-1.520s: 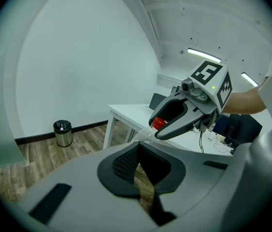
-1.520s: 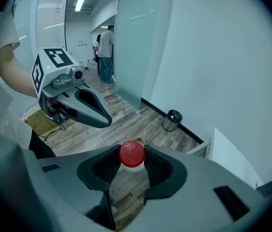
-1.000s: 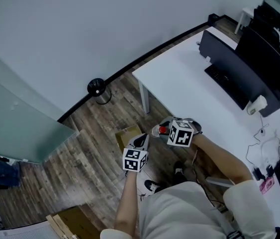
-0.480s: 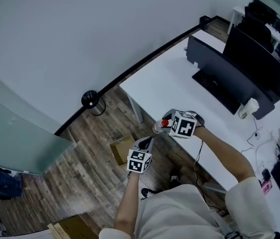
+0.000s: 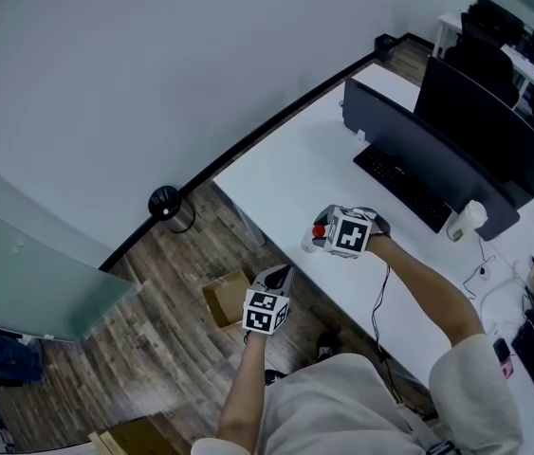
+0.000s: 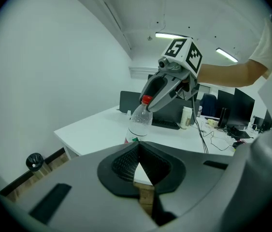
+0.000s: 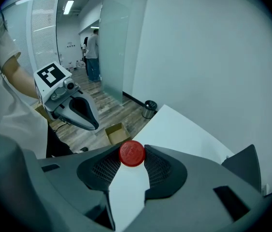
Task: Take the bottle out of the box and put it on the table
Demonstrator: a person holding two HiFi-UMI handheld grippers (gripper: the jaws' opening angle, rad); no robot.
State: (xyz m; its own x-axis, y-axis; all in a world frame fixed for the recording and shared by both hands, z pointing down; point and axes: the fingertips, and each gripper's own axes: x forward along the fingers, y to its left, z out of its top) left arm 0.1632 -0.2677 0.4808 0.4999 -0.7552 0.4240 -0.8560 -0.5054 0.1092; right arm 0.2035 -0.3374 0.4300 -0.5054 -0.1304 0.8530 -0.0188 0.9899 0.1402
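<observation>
**Red-capped bottle [image 6: 139, 122] clear of the box [image 5: 226, 299], not yet set down**

Nearest the person, the left gripper [image 5: 276, 278] hangs over the wooden floor, its jaws pressed together on nothing; it looks like the idle hand for this step. Just beyond it the cardboard box sits open on the floor. Further out, the right gripper [image 5: 314, 239] pinches the bottle by its neck under the cap, so it hangs upright above the white table [image 5: 276, 173] near the front edge, well short of the keyboard [image 5: 401, 186].
</observation>
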